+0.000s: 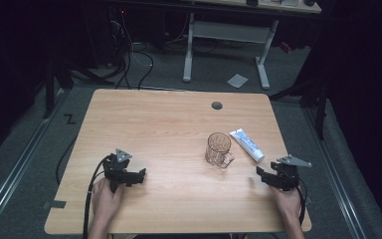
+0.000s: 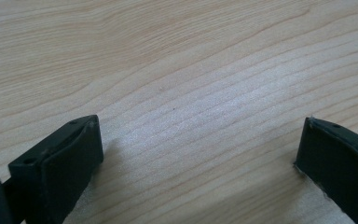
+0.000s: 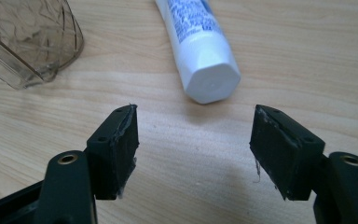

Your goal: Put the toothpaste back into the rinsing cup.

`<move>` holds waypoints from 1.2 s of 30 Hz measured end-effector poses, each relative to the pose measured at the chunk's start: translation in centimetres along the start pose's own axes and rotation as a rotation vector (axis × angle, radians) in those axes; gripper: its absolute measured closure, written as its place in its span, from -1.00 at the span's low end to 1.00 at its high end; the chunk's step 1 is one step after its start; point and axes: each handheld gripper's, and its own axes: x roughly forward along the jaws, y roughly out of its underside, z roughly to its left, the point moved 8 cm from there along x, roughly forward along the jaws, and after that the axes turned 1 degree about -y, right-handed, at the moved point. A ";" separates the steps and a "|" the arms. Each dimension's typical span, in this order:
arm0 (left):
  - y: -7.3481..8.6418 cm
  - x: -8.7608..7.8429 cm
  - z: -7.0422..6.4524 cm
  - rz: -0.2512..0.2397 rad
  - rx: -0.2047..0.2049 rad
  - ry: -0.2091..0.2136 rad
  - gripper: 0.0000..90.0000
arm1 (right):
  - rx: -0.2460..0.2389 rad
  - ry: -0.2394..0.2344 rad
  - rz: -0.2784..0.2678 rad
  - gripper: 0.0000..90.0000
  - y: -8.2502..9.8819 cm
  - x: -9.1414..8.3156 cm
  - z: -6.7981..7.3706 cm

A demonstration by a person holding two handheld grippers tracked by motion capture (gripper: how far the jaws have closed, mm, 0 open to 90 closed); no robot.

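**A:** Where does it stand from your seat?

**B:** Starting with the table (image 1: 144, 119): bare wood over most of it, and the work sits in the right half of the high view. The clear mug (image 1: 219, 149) stands upright right of centre, handle toward the lower edge. The toothpaste tube (image 1: 247, 144) lies flat just beside it to the right, cap end toward the lower right. I judge nothing is done yet: the tube is untouched on the wood.

**A:** And your tongs?

**B:** My right gripper (image 1: 271, 178) sits at lower right, near the tube, short of it. In the right gripper view its jaws are spread wide with bare wood between, the tube's white cap (image 3: 212, 80) just ahead in upper centre and the mug's wall in the upper left corner. My left gripper (image 1: 132, 175) rests at lower left, well apart from both, jaws spread over plain wood, holding nothing.

**A:** What's left?

**B:** All of it, I'd say: reach, pinch the tube, carry it.
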 end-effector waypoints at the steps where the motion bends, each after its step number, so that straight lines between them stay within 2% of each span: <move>1: 0.0 0.0 0.0 0.000 0.000 0.000 -0.98 | -0.009 0.001 -0.006 -0.29 -0.3 -0.2 -0.1; 5: 0.0 0.0 0.0 0.001 0.001 0.000 -0.98 | -0.012 -0.013 -0.027 -0.34 -1.3 -0.7 -0.3; 7: 0.0 0.0 0.0 0.001 0.002 0.000 -0.98 | -0.011 -0.023 -0.018 -0.36 -1.7 -0.7 -0.2; 12: 0.0 0.0 0.0 0.000 0.000 0.000 -0.98 | -0.033 -0.040 -0.021 -0.39 -2.6 -0.5 -0.1; 18: 0.0 0.0 0.0 0.001 0.002 0.000 -0.98 | -0.034 -0.072 -0.035 -0.38 -3.4 0.0 0.1; 21: 0.0 0.0 0.0 0.001 0.002 -0.001 -0.98 | -0.017 -0.073 -0.042 -0.37 -3.9 0.1 -0.2; 26: 0.0 0.0 0.0 0.001 0.002 0.000 -0.98 | -0.016 -0.072 -0.075 -0.31 -5.1 0.2 -0.5; 36: 0.0 0.0 0.0 0.001 0.002 0.000 -0.98 | -0.030 -0.049 -0.035 -0.20 -6.6 1.4 -1.2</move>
